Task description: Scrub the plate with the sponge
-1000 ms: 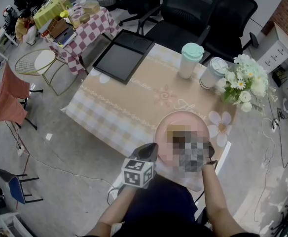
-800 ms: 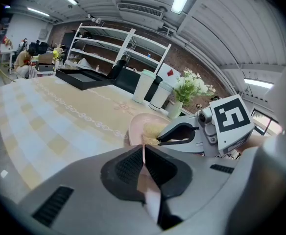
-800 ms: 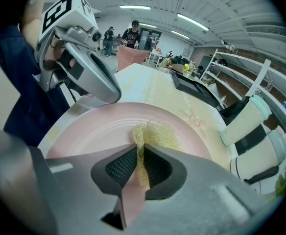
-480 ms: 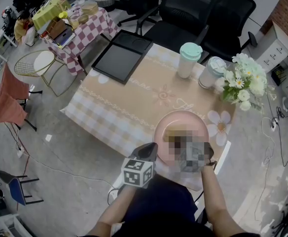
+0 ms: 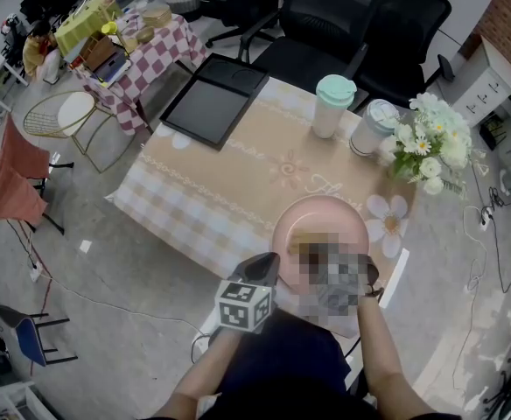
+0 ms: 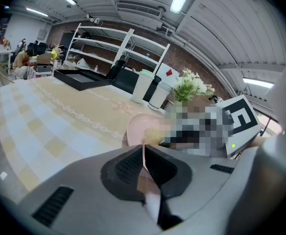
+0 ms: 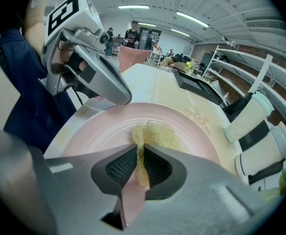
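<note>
A round pink plate (image 5: 321,226) lies at the near edge of the table. My left gripper (image 6: 144,159) is shut on the plate's (image 6: 139,129) near-left rim, which runs edge-on between the jaws. My right gripper (image 7: 139,161) is shut on a thin yellow sponge (image 7: 155,136) and presses it flat on the plate (image 7: 108,131), near its middle. In the head view a mosaic patch hides the right gripper, and the sponge (image 5: 301,235) shows only as a yellow edge beside it. The left gripper (image 7: 96,75) appears at the plate's far rim in the right gripper view.
A mint-lidded cup (image 5: 332,105) and a grey-lidded cup (image 5: 371,128) stand at the table's far side, beside a white flower bouquet (image 5: 430,151). A black tray (image 5: 213,99) lies at the far left corner. Office chairs (image 5: 360,24) stand behind the table (image 5: 220,182).
The mosaic patch over the right gripper has shifted slightly across the plate; the sponge hand seems to have moved a little. The left gripper and plate have stayed put.
</note>
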`<state>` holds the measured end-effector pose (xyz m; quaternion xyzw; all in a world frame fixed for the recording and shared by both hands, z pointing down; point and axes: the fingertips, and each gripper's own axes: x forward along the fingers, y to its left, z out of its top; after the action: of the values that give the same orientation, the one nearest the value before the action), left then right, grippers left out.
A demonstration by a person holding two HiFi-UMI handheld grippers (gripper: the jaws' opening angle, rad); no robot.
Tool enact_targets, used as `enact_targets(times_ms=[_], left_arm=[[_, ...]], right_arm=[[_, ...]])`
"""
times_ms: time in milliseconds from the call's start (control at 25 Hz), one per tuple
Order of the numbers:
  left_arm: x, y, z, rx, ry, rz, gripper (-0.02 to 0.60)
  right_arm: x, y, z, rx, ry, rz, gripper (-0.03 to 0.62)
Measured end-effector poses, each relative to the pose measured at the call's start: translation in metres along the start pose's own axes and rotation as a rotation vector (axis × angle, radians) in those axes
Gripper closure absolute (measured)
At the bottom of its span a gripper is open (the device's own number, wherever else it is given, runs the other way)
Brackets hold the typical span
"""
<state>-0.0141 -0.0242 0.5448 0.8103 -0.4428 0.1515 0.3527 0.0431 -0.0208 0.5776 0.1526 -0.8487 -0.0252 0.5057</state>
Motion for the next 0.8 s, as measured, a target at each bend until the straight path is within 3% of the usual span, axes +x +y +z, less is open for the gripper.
enact_targets(times_ms=[800], left_arm=[[0.000,-0.001,-0.003,0.005,0.011,-0.005,0.560]], right_arm=[[-0.006,0.015,-0.002,0.021,0.010,0.046,0.551]])
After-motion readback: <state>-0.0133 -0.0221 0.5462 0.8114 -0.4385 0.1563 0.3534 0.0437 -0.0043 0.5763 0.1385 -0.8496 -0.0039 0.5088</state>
